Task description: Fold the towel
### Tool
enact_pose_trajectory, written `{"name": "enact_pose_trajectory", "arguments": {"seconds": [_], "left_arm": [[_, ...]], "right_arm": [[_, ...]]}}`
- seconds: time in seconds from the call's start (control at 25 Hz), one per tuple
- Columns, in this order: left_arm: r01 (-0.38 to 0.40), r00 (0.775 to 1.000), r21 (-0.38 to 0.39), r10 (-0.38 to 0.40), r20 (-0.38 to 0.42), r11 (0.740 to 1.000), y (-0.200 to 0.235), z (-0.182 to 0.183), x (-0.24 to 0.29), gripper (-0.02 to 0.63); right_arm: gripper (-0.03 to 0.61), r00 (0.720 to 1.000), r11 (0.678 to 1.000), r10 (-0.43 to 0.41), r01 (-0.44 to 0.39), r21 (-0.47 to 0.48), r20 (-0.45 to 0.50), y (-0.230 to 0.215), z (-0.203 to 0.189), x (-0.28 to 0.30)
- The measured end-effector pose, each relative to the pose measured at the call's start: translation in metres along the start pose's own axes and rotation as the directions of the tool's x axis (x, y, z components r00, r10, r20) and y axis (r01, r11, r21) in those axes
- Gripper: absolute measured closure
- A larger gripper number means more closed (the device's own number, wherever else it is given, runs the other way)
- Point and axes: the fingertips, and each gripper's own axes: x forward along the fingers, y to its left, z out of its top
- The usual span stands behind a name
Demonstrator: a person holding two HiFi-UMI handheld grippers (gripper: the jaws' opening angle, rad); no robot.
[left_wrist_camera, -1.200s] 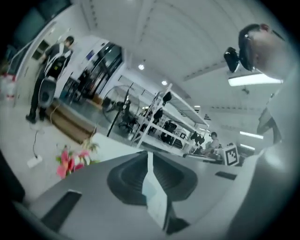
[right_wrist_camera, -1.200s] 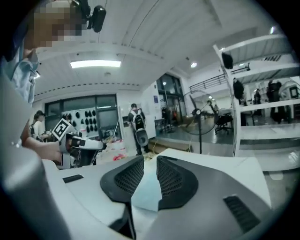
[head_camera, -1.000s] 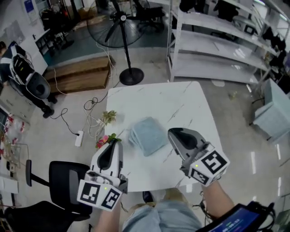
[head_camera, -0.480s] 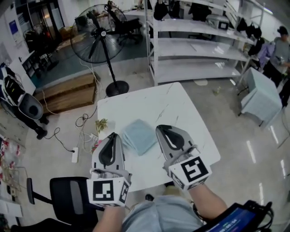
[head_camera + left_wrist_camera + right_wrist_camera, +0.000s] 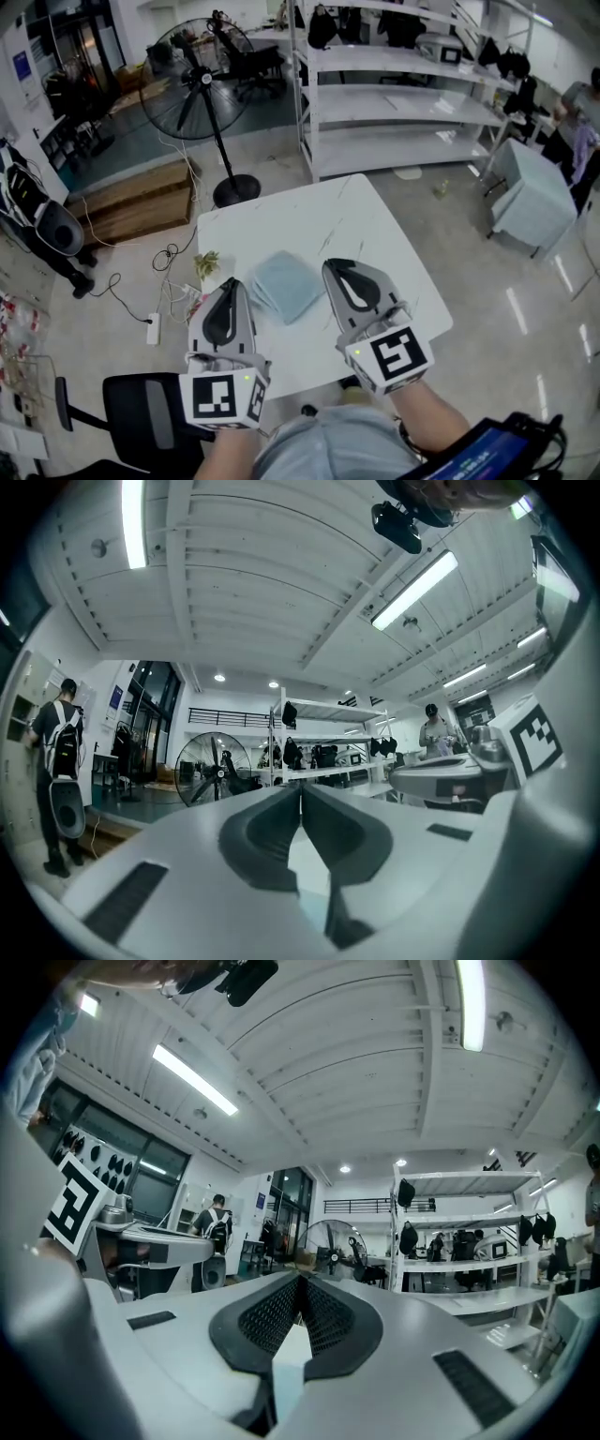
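A pale blue towel (image 5: pixel 287 284) lies folded into a small rectangle on the white marble-patterned table (image 5: pixel 309 225), seen in the head view. My left gripper (image 5: pixel 231 281) hovers raised at the towel's left, shut with nothing between its pads. My right gripper (image 5: pixel 335 266) hovers raised at the towel's right, also shut and empty. Both point level, away from me. In the left gripper view the left gripper (image 5: pixel 300 791) has its jaws pressed together and looks out at the room. The right gripper (image 5: pixel 300 1281) shows the same in its own view. Neither gripper touches the towel.
A standing fan (image 5: pixel 192 80) and white shelving (image 5: pixel 394 84) stand beyond the table. A black office chair (image 5: pixel 141 412) is at my lower left. Cables and a power strip (image 5: pixel 153 328) lie on the floor at left. A grey bin (image 5: pixel 531 202) stands at right.
Both grippers rose and drew together, ending level on either side of the towel. The head view tilted up, so the towel sits lower in the frame.
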Motion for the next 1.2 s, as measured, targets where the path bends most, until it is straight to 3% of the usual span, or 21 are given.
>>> {"name": "enact_pose_trajectory", "arguments": {"seconds": [1.2], "left_arm": [[0.003,1.000,0.018,-0.003,-0.006,1.000,-0.006,-0.002,0.001,0.604]], "right_arm": [[0.566,1.000,1.000,0.000,0.001,-0.028,0.018,0.003,0.007,-0.002]]}}
